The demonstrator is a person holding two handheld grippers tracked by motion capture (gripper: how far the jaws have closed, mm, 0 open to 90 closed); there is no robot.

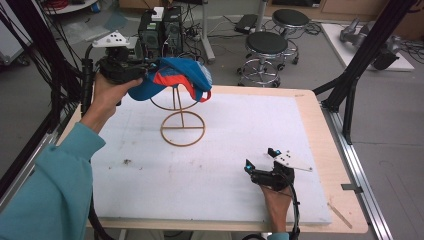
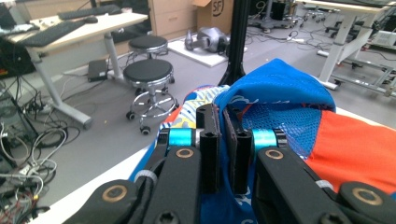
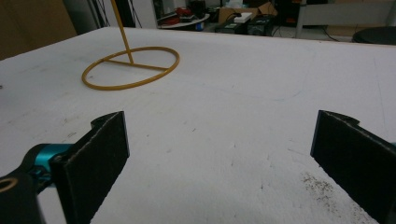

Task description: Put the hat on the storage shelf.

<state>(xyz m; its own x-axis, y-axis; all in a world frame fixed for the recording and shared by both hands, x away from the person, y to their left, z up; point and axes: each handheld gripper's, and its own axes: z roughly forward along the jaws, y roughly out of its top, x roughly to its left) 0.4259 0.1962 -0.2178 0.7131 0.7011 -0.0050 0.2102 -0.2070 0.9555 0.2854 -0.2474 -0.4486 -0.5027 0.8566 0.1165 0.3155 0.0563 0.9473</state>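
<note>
The cap [image 1: 172, 77] is being pinched at its edge by the left tongs [image 1: 142, 70], jaws pressed together on the fabric [image 2: 224, 154]. It is being held over the top ring of the stand [image 1: 181, 117], partly draped there, its long axis running rightward from the tongs. The stand is lying right of and below those tongs. The right tongs [image 1: 262, 161] are being kept spread, empty, low on the desk [image 1: 320, 130], well apart from the stand.

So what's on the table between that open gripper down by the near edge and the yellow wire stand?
Nothing: between the right gripper and the wire stand lies bare white board with faint specks, as the high view and the right gripper view show.
</note>
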